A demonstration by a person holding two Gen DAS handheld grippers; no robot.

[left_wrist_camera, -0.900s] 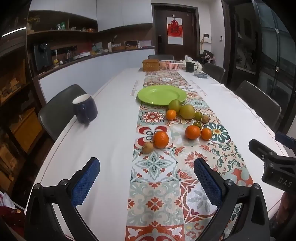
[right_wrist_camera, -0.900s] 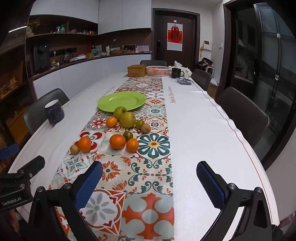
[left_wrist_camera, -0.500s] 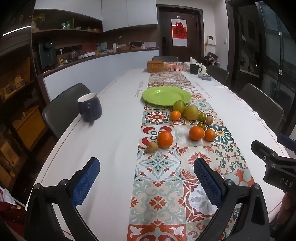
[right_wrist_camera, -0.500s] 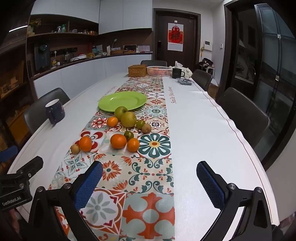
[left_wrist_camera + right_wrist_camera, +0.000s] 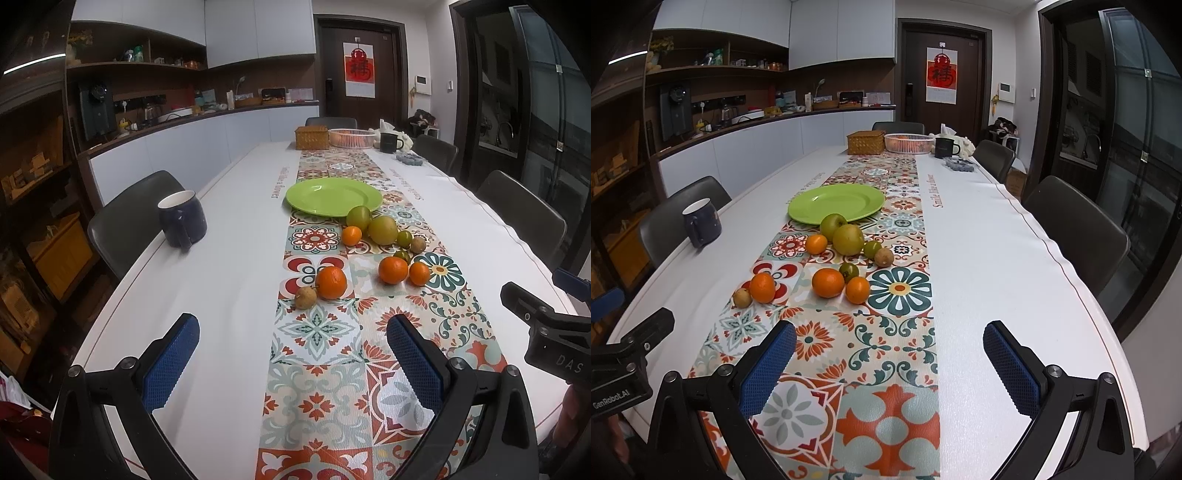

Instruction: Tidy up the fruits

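Left hand-held gripper: we see jaws spread wide, nothing betw. them, hovering over near end of worktop
Right hand-held gripper: same, wide apart, holding nothing, above the patterned runner
Fruits: we count ten loose on the runner, at 12 o'clock from both grippers, well apart from them
Oranges: one touching a small brown fruit; larger orange just beside a smaller one
Green fruits: two big ones just beside plate rim
Green plate: at 12 o'clock past the fruits, nothing on it
Blue mug: at 10 o'clock, near worktop edge
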